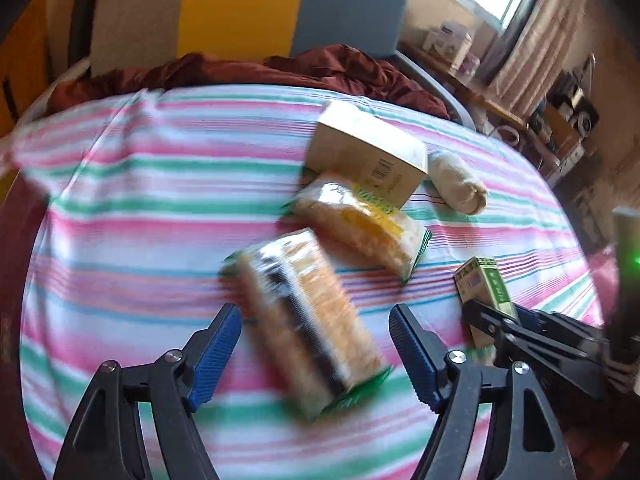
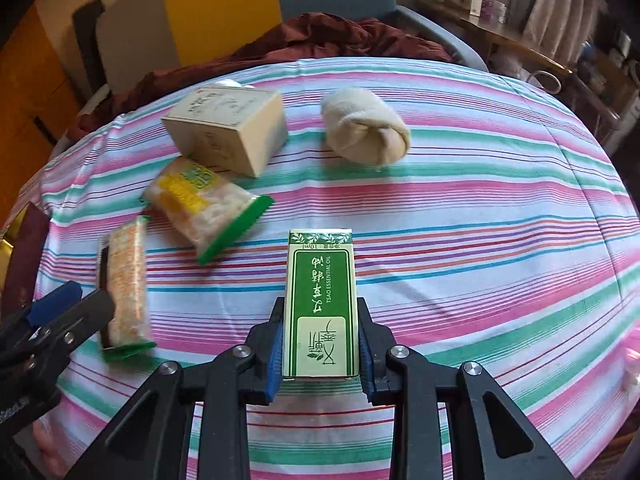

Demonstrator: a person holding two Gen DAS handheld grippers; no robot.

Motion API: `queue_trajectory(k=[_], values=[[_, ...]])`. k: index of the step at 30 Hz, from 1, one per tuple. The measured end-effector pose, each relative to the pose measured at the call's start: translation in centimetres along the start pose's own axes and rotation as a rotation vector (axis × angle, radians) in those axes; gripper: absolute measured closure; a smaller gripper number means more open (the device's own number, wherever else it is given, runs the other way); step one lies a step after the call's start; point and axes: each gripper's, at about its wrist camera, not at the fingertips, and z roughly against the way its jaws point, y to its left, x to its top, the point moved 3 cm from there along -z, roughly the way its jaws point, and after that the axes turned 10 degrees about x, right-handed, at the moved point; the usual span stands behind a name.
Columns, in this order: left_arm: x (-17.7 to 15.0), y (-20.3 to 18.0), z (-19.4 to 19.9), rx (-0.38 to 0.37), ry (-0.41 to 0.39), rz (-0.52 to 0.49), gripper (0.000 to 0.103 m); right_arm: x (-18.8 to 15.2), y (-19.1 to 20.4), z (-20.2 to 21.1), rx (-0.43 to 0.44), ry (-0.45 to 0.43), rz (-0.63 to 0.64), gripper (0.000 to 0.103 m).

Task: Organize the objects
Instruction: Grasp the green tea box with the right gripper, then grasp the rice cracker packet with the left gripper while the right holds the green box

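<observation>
Gripping the green essential-oil box (image 2: 320, 304) between closed jaws, the right gripper (image 2: 321, 354) has its item in hand, the blue pads pressing both long sides near the box's near end. The left gripper (image 1: 316, 354) hangs with jaws spread wide around the dark-striped snack packet (image 1: 308, 320); the packet lies between the pads at a slant, touching neither. So the step in hand looks like a double pickup: one thing secured, the other lined up for a grasp.

The next move for the left jaws probably calls for closing on the packet across its narrow width; because it lies askew, a small roll of the wrist would seat the pads flat on its sides. The wrapper looks soft and may crumple.

Beyond the left jaws lie the yellow snack packet (image 1: 360, 224), the beige carton (image 1: 368, 152) and the rolled cream sock (image 2: 366, 132), close together. To the right of the right jaws the striped tablecloth (image 2: 500, 240) is bare out to the table's rounded edge, giving the freest room to carry or set things down.
</observation>
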Motion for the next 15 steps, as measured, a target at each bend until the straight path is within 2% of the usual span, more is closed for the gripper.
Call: queue_trajectory(k=[4,7,9,11,14,15], values=[[-0.6,-1.3,-1.4,0.069,-0.015,-0.107,0.027,0.4,0.3,-0.2,0.003,0.000,0.007,0.072],[-1.5,-0.9,-1.0,0.084,-0.087,-0.167,0.037,0.4,0.7,-0.3,0.003,-0.002,0.020,0.072],[-1.8,-0.3,-0.8,0.050,-0.107,-0.179,0.042,0.4,1.0,-0.2,0.007,-0.008,0.029,0.072],[-1.6,0.7,-0.6,0.001,-0.105,-0.148,0.051,0.3,1.3,-0.1,0.012,-0.014,0.041,0.072],[-1.7,2.3,-0.4,-0.086,-0.109,-0.125,0.054,0.2,1.9,0.0,0.032,-0.025,0.054,0.072],[-1.8,2.6,-0.2,-0.093,-0.114,-0.126,0.054,0.1,2.2,0.1,0.052,-0.030,0.054,0.072]])
